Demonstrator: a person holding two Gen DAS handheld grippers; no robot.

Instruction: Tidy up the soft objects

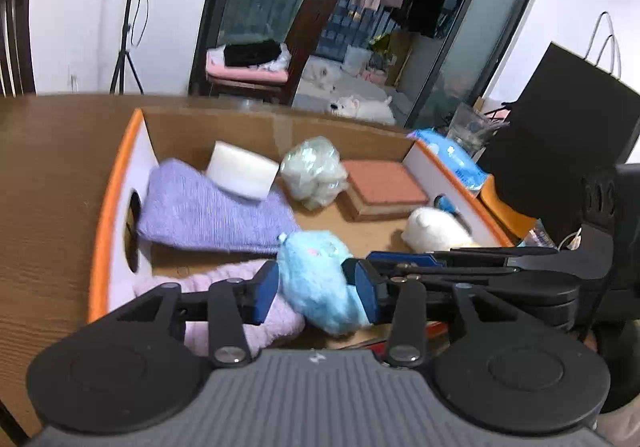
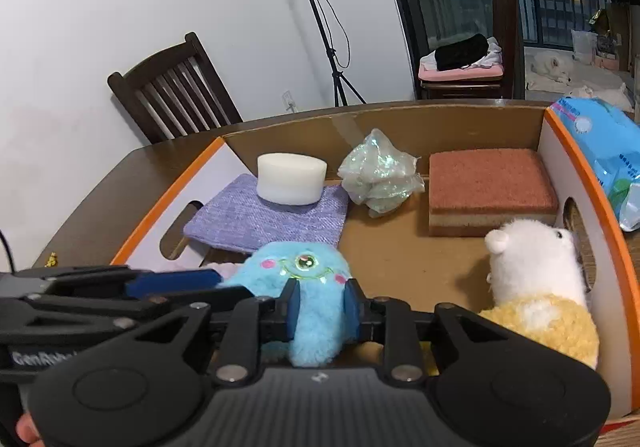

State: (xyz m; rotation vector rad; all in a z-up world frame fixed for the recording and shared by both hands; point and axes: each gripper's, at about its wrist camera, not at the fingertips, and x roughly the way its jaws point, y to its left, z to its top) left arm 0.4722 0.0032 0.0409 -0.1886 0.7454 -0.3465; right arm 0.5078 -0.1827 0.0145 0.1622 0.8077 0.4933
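Through the left wrist camera I see my left gripper pinching the blue plush toy between its blue pads, just above the near end of the cardboard box. My right gripper reaches in from the right beside the toy; from here I cannot tell how its jaws stand. Already in the box lie a purple knit cloth with a white foam block resting on it, a crumpled clear bag, a brown sponge pad, a white plush and a pink knit piece near me.

Through the right wrist camera my right gripper is pressed onto the toy's lower body, so both tongs grip the same toy. I judge most of the sorting done, with this toy not yet released. A blue wipes pack lies outside the box's right wall.
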